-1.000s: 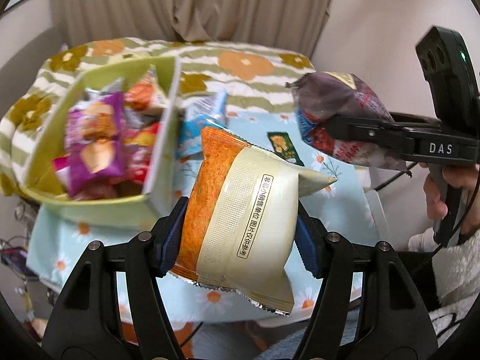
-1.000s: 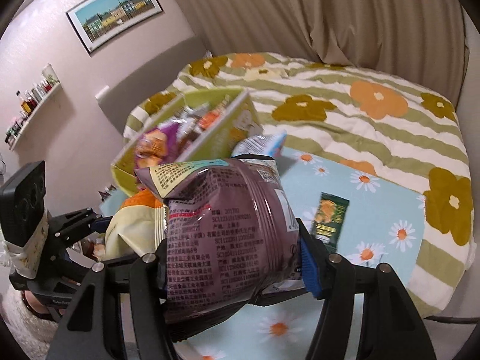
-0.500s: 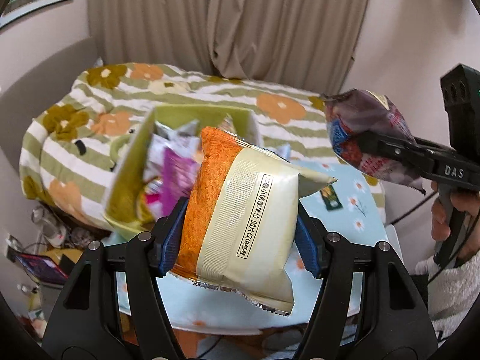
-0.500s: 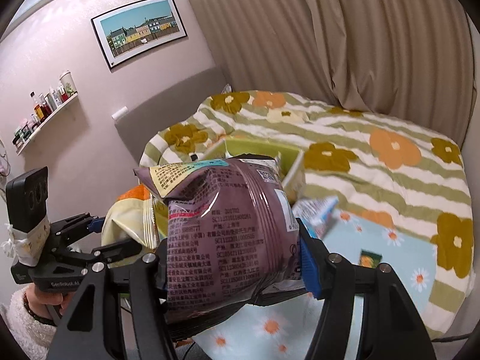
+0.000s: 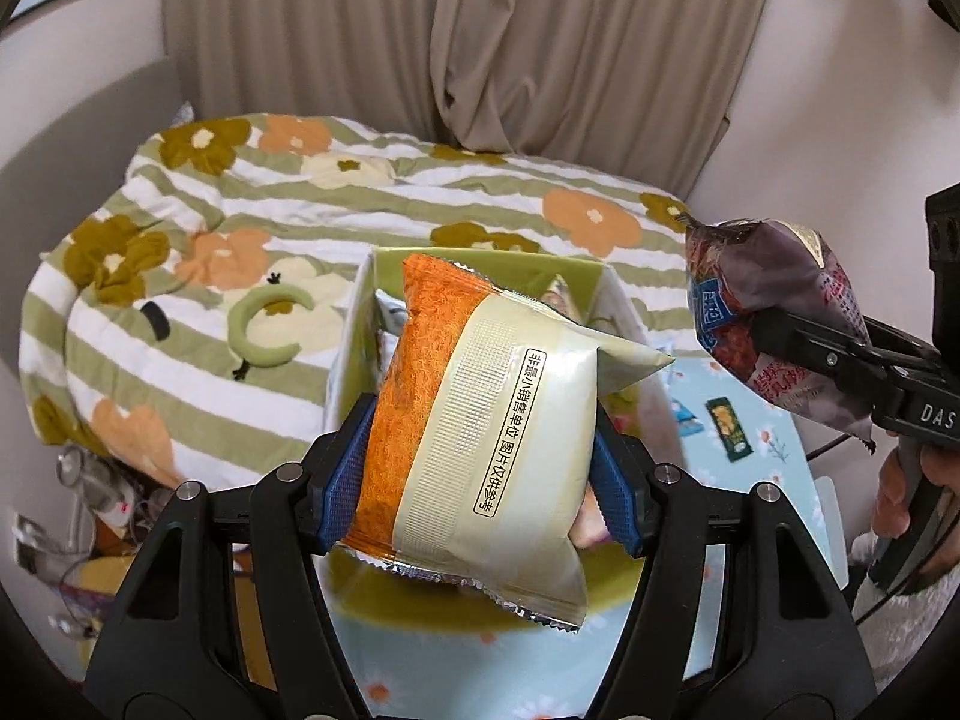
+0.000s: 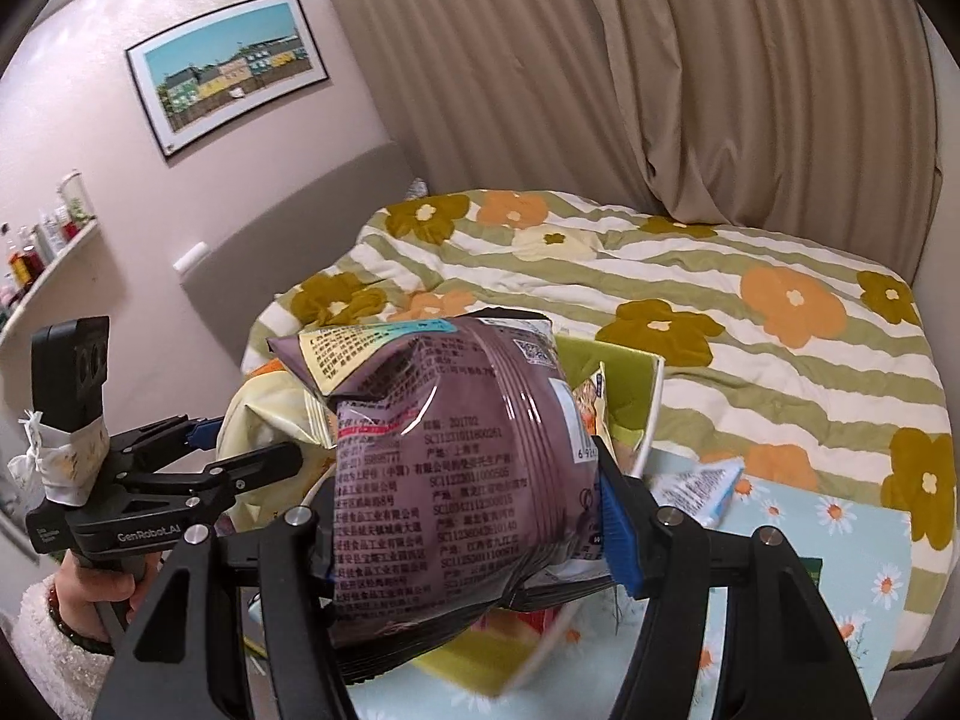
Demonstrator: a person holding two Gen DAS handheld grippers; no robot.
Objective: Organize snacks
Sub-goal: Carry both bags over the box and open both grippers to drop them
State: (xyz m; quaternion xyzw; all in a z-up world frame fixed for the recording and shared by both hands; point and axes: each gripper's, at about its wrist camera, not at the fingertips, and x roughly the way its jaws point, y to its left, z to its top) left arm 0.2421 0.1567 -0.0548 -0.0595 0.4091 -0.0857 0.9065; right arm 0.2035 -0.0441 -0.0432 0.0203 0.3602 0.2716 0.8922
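Orange snack bag [image 5: 480, 426] is pinched in my left claw [image 5: 480, 474]; my right claw [image 6: 468, 516] clamps the purple bag [image 6: 456, 480] above the green box [image 5: 480, 264].

Pale pinkish-beige wall [image 6: 198, 192] on left side, w/ a framed picture [image 6: 228, 69] of colourful houses under blue sky. Below it a narrow wall shelf [image 6: 51, 264] w/ small bottles. Beige pleated curtains [image 6: 690, 78] cover the back of the room, closed. A bed w/ grey headboard [image 6: 288, 240] stands in front; its quilt [image 5: 252, 228] is white-green striped, w/ orange & olive flowers. The bench [image 6: 864, 546] has a light blue daisy cloth. Light is soft & even.
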